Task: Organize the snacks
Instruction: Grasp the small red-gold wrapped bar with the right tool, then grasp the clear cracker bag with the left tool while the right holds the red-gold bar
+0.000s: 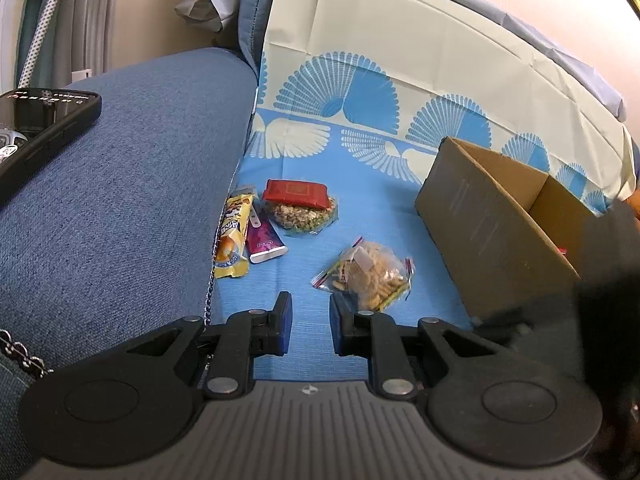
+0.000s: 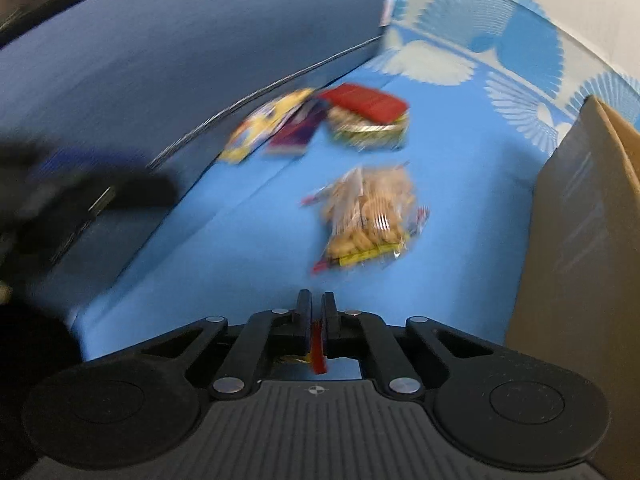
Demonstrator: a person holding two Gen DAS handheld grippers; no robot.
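I can't read any txt: print on yellow snack packet (image 1: 233, 236) and phone screen (image 1: 44, 104) too blurry.

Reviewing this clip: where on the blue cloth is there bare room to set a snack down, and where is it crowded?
Bare cloth lies between the clear bag of crackers and the cardboard box, and in front of the left tongs. It is crowded by the sofa cushion: the yellow packet, purple packet and red packet cluster there.
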